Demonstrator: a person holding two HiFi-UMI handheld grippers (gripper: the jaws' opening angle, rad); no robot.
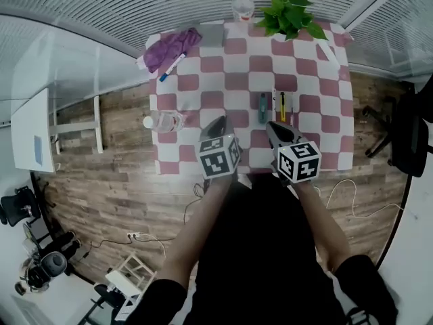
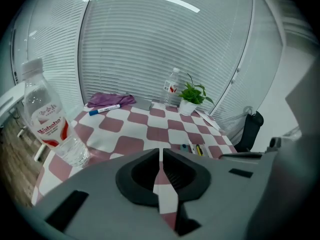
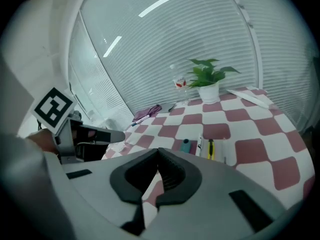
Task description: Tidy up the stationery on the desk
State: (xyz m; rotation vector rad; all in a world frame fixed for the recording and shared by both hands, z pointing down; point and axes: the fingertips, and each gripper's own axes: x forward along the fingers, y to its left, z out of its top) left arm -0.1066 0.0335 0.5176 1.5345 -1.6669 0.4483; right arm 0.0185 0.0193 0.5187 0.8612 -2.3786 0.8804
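Two claws, left gripper (image 1: 217,120) and right gripper (image 1: 272,126), were pinched closed, empty | yellow cutter (image 1: 282,105) lay aligned just ahead of right | marker (image 1: 172,67) far beyond left, judged untidied.

Bright, even light; glare streaks across white blinds (image 2: 150,49); heavy fisheye distortion, dark vignetted corners.

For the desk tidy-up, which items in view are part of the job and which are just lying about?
Belongs to the job: blue marker, teal item, white pen, yellow utility knife.

Just lying about: purple cloth, potted plant, far water bottle, water bottle at the left edge.
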